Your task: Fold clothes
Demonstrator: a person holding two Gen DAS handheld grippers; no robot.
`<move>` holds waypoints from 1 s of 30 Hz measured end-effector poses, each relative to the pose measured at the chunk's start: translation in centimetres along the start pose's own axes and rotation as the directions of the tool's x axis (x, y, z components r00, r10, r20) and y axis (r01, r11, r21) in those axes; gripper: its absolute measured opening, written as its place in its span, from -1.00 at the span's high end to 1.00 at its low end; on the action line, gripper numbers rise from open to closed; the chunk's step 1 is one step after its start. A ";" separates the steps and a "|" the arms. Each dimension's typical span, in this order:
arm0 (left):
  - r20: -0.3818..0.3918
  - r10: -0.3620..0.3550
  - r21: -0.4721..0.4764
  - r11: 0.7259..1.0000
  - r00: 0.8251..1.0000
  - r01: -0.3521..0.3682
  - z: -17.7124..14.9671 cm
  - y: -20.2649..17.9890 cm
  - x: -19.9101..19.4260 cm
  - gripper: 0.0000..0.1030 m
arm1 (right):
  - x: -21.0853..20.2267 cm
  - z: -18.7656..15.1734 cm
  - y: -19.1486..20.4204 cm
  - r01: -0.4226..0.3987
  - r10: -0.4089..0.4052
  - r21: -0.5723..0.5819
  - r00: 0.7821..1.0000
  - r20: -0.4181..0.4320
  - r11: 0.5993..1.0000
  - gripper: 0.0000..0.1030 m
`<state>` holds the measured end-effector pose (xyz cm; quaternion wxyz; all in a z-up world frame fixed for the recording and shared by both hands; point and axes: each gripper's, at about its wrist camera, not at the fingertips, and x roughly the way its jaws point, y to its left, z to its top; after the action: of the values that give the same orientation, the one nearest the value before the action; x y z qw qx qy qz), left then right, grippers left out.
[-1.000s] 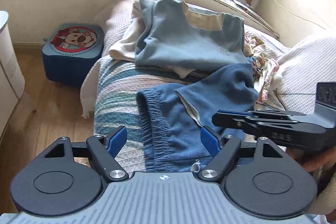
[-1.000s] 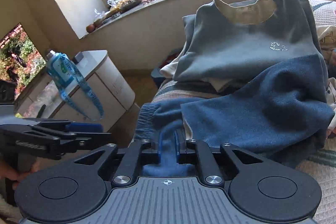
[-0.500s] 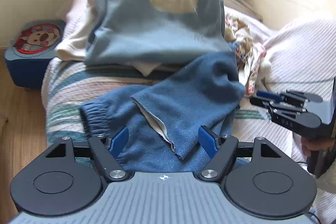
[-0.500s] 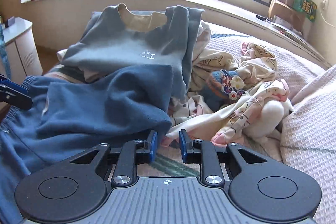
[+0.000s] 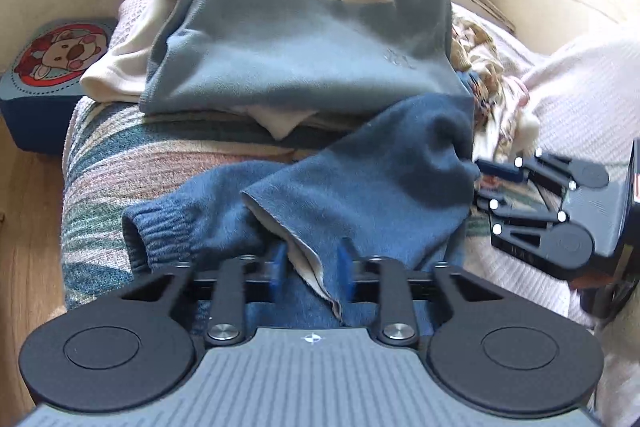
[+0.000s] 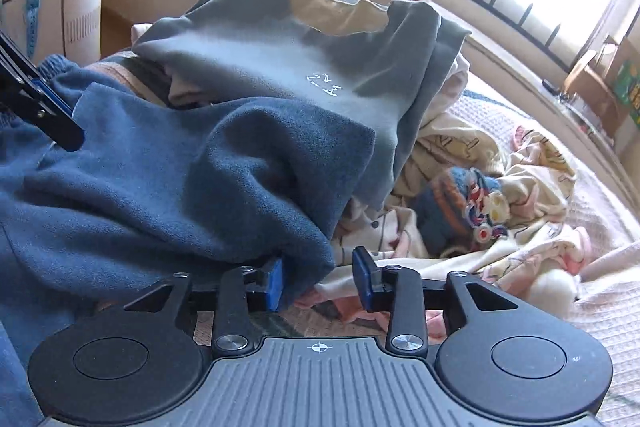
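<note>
Since half a second ago the left claw (image 5: 311,273) has narrowed around the trousers' (image 5: 360,187) hem; the right claw (image 6: 319,283) widened, fold between its pads.

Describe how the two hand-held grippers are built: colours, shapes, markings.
Each hand-held gripper, left and right, has a ribbed grey body with a small crosshair mark, two round black discs at its sides, black linkage bars with silver pivot screws, and flat blue finger pads. Seen from the left wrist view, the right one's side carries white dot markers. No cables or sleeves show.
</note>
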<state>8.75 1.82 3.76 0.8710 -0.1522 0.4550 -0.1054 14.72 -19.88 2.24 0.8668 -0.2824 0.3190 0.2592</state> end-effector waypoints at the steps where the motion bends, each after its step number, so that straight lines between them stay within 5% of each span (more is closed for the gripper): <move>1: 0.003 -0.001 -0.007 1.000 1.000 0.001 0.0 0.1 -0.2 0.85 | -0.1 0.0 0.0 0.015 -0.015 0.029 1.000 -0.010 0.999 0.51; 3: 0.007 -0.002 -0.020 1.000 1.000 0.002 -0.1 0.4 -0.6 0.93 | -0.8 0.0 0.3 0.004 -0.003 0.065 1.000 -0.010 0.998 0.78; 7: 0.009 -0.043 -0.023 0.999 0.999 0.043 -0.1 0.8 -2.8 0.96 | -4.5 -0.2 0.9 0.016 -0.017 0.033 1.000 0.013 0.999 0.88; 11: -0.013 -0.079 -0.003 0.997 0.997 0.079 -0.9 1.2 -5.1 0.96 | -8.5 -1.1 1.9 0.043 -0.044 -0.095 0.999 -0.004 0.995 0.89; 15: -0.066 0.072 0.052 0.996 0.995 -0.068 -2.5 2.2 -3.1 0.96 | -7.7 -3.4 3.8 0.036 -0.051 -0.159 0.994 -0.093 0.987 0.88; 20: -0.041 0.052 0.010 0.999 0.998 -0.052 -2.9 3.6 -3.8 0.96 | -5.1 -5.8 5.3 0.024 -0.057 -0.164 0.979 -0.196 0.986 0.81; 24: -0.017 0.051 0.021 0.998 0.999 -0.051 -2.8 3.5 -5.0 0.90 | -6.5 -5.6 4.0 0.041 -0.064 -0.120 0.979 -0.195 0.992 0.63; 27: 0.007 0.022 0.000 1.000 1.000 -0.022 -2.7 3.4 -5.7 0.42 | -8.8 -5.6 2.1 0.051 -0.054 -0.024 0.983 -0.175 0.998 0.21; 30: 0.032 -0.029 -0.012 0.999 0.999 0.029 -2.6 3.1 -6.2 0.13 | -11.0 -5.4 0.5 0.058 -0.050 0.055 0.989 -0.138 0.997 0.14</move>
<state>3.27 6.22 5.96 0.8754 -0.1661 0.4397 -0.1127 4.91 -26.03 6.33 0.8577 -0.2822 0.3773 0.2061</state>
